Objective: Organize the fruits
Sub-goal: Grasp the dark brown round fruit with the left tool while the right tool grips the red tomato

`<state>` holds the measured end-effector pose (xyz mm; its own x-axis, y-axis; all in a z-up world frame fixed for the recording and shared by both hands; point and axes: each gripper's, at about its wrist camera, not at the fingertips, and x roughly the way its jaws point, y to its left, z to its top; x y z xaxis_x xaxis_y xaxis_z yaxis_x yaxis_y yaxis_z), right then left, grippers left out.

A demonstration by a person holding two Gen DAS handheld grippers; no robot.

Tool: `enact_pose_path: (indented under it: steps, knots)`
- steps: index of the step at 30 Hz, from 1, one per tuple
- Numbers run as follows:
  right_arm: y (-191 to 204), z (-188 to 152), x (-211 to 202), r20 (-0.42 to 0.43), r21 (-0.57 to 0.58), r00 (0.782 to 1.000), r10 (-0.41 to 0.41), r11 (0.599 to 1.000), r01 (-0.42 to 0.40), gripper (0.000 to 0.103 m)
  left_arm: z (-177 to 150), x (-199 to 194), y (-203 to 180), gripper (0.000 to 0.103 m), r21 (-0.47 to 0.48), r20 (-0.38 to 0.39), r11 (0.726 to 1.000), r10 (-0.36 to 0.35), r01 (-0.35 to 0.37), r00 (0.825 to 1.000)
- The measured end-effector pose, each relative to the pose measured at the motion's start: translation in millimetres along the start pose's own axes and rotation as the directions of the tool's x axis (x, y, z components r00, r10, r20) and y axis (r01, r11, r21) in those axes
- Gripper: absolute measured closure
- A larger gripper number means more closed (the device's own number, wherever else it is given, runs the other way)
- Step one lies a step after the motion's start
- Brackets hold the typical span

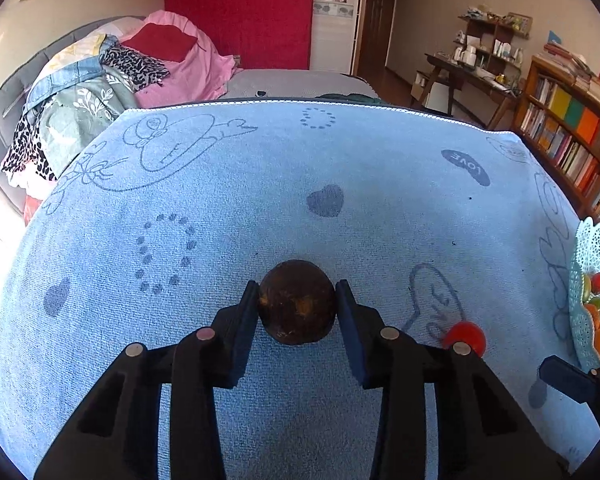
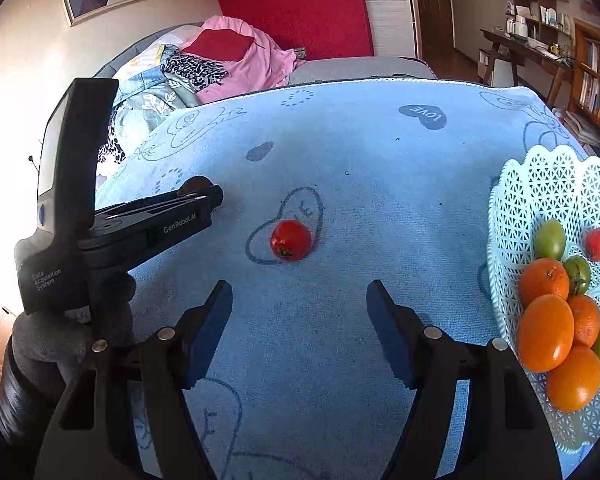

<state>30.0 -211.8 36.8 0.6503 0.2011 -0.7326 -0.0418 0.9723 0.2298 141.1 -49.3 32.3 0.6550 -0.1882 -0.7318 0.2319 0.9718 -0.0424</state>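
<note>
Gripping round, rough brown fruit (image 1: 297,302) — left tool (image 1: 296,304).

My left gripper (image 1: 296,300) was matt black plastic around a rough, dull brown fruit (image 1: 297,302). The towel (image 2: 380,168) was nubby blue terry; the tomato (image 2: 291,240) shone glossy, the basket (image 2: 540,184) perforated plastic.

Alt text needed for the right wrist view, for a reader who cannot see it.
The open right gripper hovers over a blue towel, facing a small red fruit lying loose on it. A white lattice basket at right holds orange, green and red fruits; the left gripper reaches in from the left.
</note>
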Motion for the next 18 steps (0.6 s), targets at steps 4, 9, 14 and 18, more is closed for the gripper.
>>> enact_pose_path:
  steps: [4, 9, 14, 18]
  knots:
    - [-1, 8, 15, -0.019, 0.0, 1.0, -0.007, 1.0, 0.007, 0.032, -1, -7, 4, 0.064, -0.014, 0.024, 1.0, 0.022, -0.021, 0.999]
    - [4, 18, 31, -0.03, -0.028, 0.999, -0.016, 0.999, 0.015, 0.041, -1, -10, 8, 0.064, -0.033, 0.033, 0.999, 0.037, -0.036, 0.999]
    - [6, 20, 45, -0.05, -0.039, 0.999, -0.02, 0.999, 0.018, 0.055, -1, -10, 13, 0.064, -0.048, 0.034, 0.998, 0.048, -0.047, 0.998]
    - [7, 23, 49, -0.039, -0.048, 0.999, -0.029, 0.998, 0.027, 0.062, -2, -10, 13, 0.064, -0.049, 0.035, 0.998, 0.05, -0.049, 0.998]
